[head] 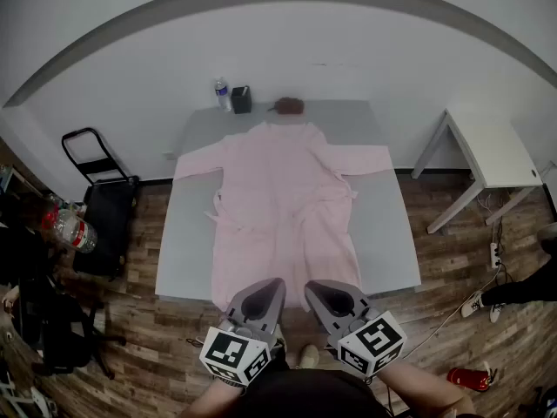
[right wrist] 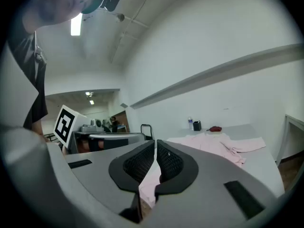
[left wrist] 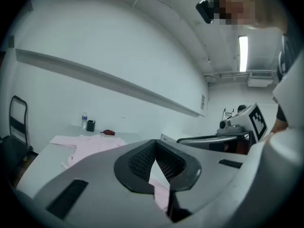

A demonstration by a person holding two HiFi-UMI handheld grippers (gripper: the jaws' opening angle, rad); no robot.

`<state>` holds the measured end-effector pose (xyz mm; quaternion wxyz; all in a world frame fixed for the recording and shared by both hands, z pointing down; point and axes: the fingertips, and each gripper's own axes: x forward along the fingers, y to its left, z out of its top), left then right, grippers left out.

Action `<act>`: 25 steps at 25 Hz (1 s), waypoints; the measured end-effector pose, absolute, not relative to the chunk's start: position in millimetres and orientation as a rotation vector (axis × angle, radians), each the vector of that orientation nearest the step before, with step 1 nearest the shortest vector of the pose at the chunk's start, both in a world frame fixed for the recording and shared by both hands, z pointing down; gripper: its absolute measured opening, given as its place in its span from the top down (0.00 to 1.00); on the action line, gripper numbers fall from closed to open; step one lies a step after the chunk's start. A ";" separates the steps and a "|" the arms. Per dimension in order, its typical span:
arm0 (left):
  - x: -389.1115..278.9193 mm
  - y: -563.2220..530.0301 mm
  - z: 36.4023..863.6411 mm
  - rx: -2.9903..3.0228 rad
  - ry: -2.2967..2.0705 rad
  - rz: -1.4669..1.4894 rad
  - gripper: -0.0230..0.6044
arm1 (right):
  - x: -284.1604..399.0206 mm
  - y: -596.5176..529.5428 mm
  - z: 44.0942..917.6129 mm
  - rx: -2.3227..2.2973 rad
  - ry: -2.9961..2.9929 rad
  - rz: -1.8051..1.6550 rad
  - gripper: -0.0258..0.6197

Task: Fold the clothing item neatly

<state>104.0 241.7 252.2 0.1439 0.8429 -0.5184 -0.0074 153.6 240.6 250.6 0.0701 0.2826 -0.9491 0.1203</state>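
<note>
Robe, pale pink fabric [head: 280, 207], lies lengthwise up frame centre.
Left gripper [head: 264, 296], right gripper [head: 333, 298]: jaws closed, empty, equally near bottom hem.

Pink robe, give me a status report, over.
Left tool and right tool shut, empty, by near hem. Pink robe spread flat, unfolded. Bottle, black box at table's far edge.

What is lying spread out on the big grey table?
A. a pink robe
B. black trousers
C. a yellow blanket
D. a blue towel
A: a pink robe lies flat on the grey table, with its sleeves stretched out to both sides.
</note>
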 end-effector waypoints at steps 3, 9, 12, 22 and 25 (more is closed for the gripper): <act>93.9 225.0 257.4 2.455 -1.481 0.002 0.95 | 144.0 223.4 257.6 0.885 -2.827 0.381 0.93; 68.3 166.3 264.4 2.512 -1.408 0.038 0.95 | 111.0 165.3 265.1 0.961 -2.786 0.409 0.93; 58.5 135.3 264.5 2.553 -1.355 0.050 0.95 | 97.5 133.2 264.4 1.020 -2.757 0.417 0.93; 66.8 55.9 268.4 2.612 -1.235 0.027 0.95 | 105.8 58.1 267.0 1.198 -2.692 0.452 0.93; 77.6 35.6 275.0 2.615 -1.207 0.035 0.95 | 122.6 26.5 276.8 1.252 -2.679 0.487 0.93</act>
